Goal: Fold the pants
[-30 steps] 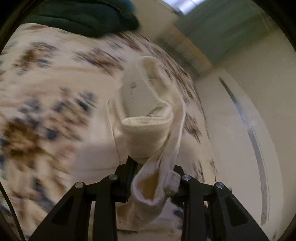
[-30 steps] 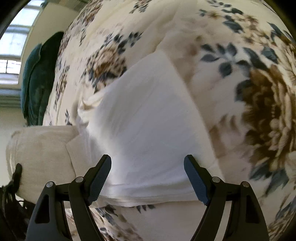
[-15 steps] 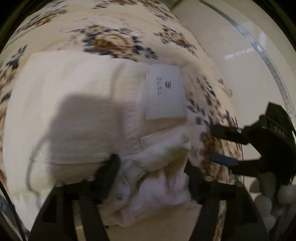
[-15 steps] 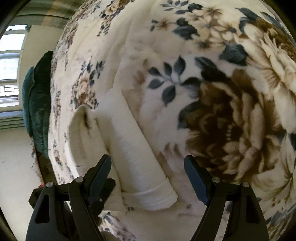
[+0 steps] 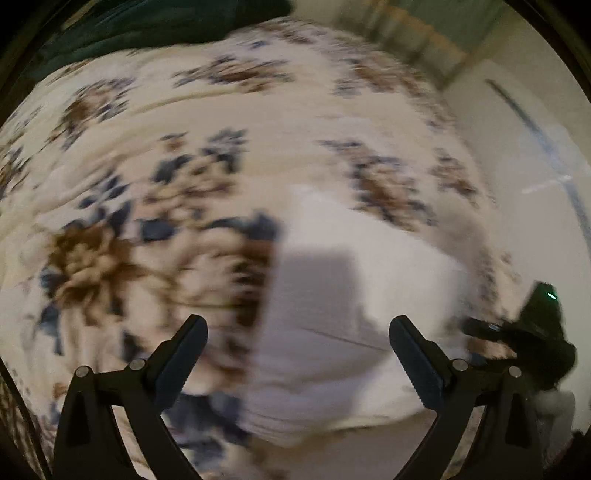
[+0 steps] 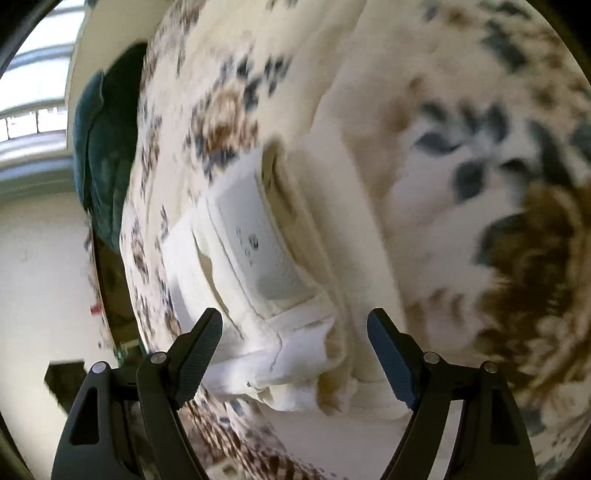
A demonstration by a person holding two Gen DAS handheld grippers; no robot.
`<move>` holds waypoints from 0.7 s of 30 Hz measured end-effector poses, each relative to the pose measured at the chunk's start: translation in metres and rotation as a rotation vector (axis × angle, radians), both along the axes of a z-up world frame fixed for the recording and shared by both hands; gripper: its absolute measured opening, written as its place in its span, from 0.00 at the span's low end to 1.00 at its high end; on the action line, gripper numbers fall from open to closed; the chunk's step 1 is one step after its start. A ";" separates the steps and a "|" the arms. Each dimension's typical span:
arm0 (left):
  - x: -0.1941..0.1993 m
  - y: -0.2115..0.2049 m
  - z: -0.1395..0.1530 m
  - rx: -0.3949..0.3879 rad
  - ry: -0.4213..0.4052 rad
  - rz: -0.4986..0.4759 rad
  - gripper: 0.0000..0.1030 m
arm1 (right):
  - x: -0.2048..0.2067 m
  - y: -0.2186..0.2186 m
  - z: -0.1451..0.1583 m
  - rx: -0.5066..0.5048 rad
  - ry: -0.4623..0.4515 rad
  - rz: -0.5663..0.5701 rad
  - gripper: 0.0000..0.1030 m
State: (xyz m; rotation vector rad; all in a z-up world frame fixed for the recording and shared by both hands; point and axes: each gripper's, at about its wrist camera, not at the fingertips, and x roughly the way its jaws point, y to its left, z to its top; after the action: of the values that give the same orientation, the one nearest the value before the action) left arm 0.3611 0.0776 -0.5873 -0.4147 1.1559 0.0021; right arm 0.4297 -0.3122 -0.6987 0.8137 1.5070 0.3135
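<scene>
The cream pants [image 6: 266, 280] lie folded into a compact bundle on the floral bedspread [image 6: 480, 155], waistband label facing up. In the blurred left wrist view they show as a pale rectangle [image 5: 354, 314] near the bed's near edge. My left gripper [image 5: 297, 354] is open and empty, just above the pants. My right gripper [image 6: 295, 343] is open and empty, with the bundle's near end between its fingers. The right gripper's body [image 5: 535, 332] shows at the right edge of the left wrist view.
A dark green pillow [image 6: 103, 158] lies at the far end of the bed and shows in the left wrist view [image 5: 155, 26]. A pale floor [image 5: 535, 155] lies beside the bed. A window [image 6: 33, 96] is at upper left.
My left gripper let go of the pants, opened and pulled back from the bundle. The right gripper shifted over the bundle's near end. Both views are motion blurred.
</scene>
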 end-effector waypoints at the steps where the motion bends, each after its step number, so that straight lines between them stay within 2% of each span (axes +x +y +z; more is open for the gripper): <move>1: 0.005 0.003 -0.006 0.004 0.009 0.015 0.98 | 0.000 0.007 -0.004 0.023 0.003 0.012 0.78; 3: 0.001 0.013 -0.008 0.020 0.014 0.041 0.98 | -0.002 0.016 -0.003 0.033 -0.027 0.021 0.69; 6: 0.001 0.012 -0.011 0.038 0.010 0.056 0.98 | -0.004 0.026 -0.001 0.021 -0.073 0.068 0.65; 8: -0.004 0.010 -0.015 0.056 0.023 0.050 0.98 | -0.007 0.027 -0.002 -0.088 -0.083 0.081 0.49; 9: -0.005 0.010 -0.016 0.062 0.033 0.046 0.98 | -0.010 0.025 0.000 -0.137 -0.094 0.087 0.35; 11: -0.009 0.004 -0.021 0.060 0.054 0.033 0.98 | -0.018 0.024 0.013 -0.204 -0.139 0.075 0.29; 12: -0.012 0.002 -0.022 0.056 0.059 0.028 0.98 | -0.021 0.021 0.020 -0.212 -0.161 0.064 0.16; 13: -0.015 -0.001 -0.025 0.054 0.069 0.023 0.98 | -0.025 0.019 0.027 -0.209 -0.186 0.053 0.11; 15: -0.019 -0.006 -0.029 0.042 0.083 0.011 0.98 | -0.032 0.018 0.038 -0.192 -0.213 0.039 0.08; 19: -0.026 -0.012 -0.030 -0.013 0.104 -0.003 0.98 | -0.043 0.012 0.062 -0.060 -0.216 -0.013 0.07; 21: -0.028 -0.015 -0.029 -0.027 0.111 -0.020 0.98 | -0.048 0.008 0.075 -0.040 -0.221 -0.003 0.07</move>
State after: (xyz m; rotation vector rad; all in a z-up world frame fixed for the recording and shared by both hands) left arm 0.3333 0.0629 -0.6162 -0.4308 1.2704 -0.0080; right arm 0.3818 -0.3039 -0.6234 0.7254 1.3008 0.3585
